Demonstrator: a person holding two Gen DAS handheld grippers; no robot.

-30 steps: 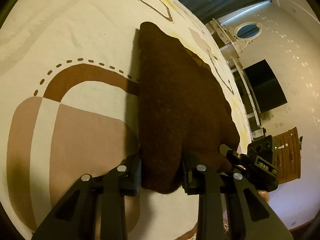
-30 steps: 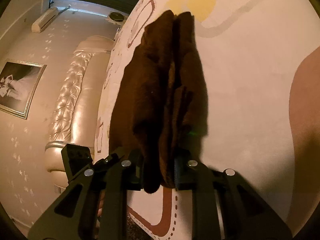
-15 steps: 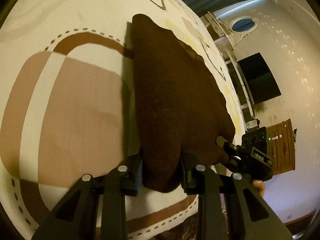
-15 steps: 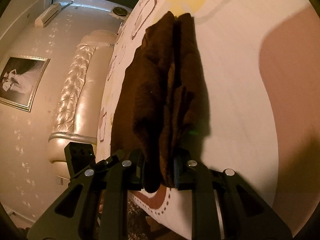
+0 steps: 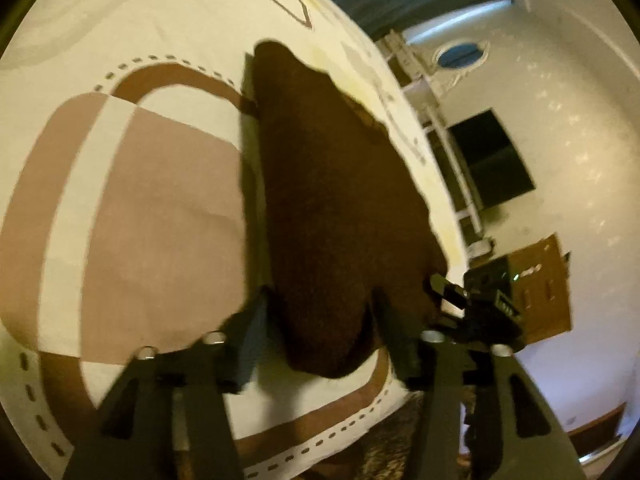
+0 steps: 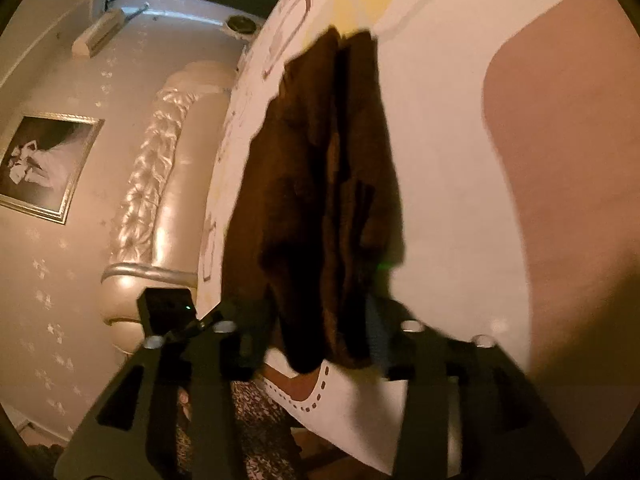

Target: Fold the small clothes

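A dark brown fuzzy garment (image 5: 336,208) lies stretched on the patterned bed cover (image 5: 160,208), its near end close to the bed's edge. My left gripper (image 5: 324,336) has its jaws spread wide with the garment's near corner loose between them. In the right wrist view the same garment (image 6: 324,200) shows in bunched folds. My right gripper (image 6: 320,332) also has its jaws spread, with the garment's end between them, not pinched. The right gripper (image 5: 480,300) shows in the left wrist view beside the garment.
The bed cover's edge (image 5: 320,444) with a dashed border runs just under both grippers. A padded headboard (image 6: 160,208) and a framed picture (image 6: 44,164) are at left. A dark screen (image 5: 492,164) and wooden cabinet (image 5: 540,280) stand by the far wall.
Both grippers pulled the garment back toward the bed's near edge, then opened their jaws and let go of it.
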